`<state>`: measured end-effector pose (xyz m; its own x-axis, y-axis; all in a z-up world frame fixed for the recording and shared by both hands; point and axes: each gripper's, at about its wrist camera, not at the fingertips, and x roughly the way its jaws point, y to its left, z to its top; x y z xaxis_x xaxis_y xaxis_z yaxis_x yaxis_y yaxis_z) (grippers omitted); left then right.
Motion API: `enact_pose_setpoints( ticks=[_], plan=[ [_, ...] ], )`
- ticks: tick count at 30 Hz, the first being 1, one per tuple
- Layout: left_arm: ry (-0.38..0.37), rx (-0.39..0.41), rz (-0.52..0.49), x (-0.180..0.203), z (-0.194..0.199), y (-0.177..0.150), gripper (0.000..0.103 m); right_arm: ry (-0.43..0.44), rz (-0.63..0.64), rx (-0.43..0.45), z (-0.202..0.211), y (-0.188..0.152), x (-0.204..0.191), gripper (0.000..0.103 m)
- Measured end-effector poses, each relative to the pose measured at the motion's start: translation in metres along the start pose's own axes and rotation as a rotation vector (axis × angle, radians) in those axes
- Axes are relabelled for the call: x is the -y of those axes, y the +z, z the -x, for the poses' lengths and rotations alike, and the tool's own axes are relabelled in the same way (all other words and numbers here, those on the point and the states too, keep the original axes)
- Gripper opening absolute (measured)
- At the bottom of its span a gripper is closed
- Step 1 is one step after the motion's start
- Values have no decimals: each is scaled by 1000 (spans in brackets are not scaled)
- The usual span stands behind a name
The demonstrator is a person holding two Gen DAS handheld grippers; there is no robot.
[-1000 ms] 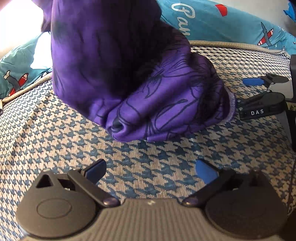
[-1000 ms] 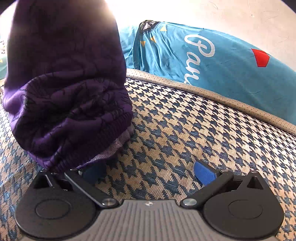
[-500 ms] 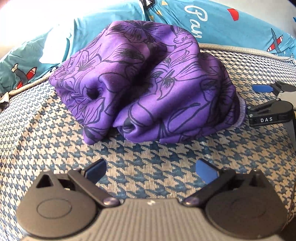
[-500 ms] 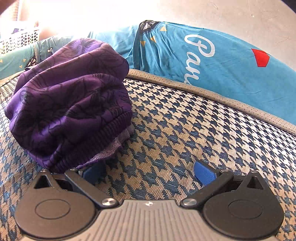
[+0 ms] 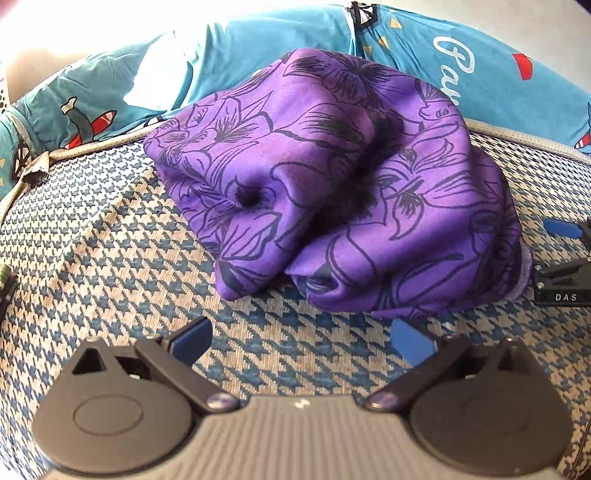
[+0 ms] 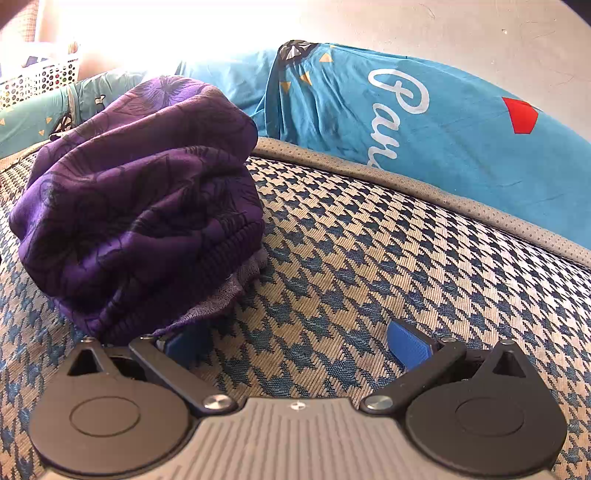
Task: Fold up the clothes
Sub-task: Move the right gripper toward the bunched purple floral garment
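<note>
A purple garment with a black flower print [image 5: 332, 184] lies folded in a thick bundle on the houndstooth surface [image 5: 110, 258]. My left gripper [image 5: 301, 338] is open and empty, just in front of the bundle's near edge. My right gripper [image 6: 295, 343] is open and empty at the bundle's right end; its left fingertip sits against the garment's grey ribbed hem [image 6: 221, 295]. The garment also shows in the right wrist view [image 6: 140, 192]. The right gripper also shows at the right edge of the left wrist view [image 5: 565, 258].
Blue printed bedding [image 6: 406, 110] lies bunched along the far edge of the surface, also in the left wrist view [image 5: 110, 103]. A white perforated basket [image 6: 37, 81] stands at the far left. A plain wall [image 6: 480, 33] is behind.
The garment's upper part, held up a second ago, has dropped onto the bundle. The left gripper has drawn back a little. The right gripper has stayed in place.
</note>
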<state>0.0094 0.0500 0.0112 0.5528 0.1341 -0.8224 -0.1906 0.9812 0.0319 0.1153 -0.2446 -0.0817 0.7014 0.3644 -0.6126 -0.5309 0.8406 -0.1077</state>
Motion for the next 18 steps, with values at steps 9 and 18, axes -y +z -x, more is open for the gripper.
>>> enact_pose_setpoints(
  ticks=[9, 18],
  plan=[
    [40, 13, 26, -11, -1, 6, 103, -2, 2, 0, 1, 0, 0, 103],
    [71, 12, 63, -20, -2, 8, 103, -97, -96, -48, 10, 2, -9, 103]
  ],
)
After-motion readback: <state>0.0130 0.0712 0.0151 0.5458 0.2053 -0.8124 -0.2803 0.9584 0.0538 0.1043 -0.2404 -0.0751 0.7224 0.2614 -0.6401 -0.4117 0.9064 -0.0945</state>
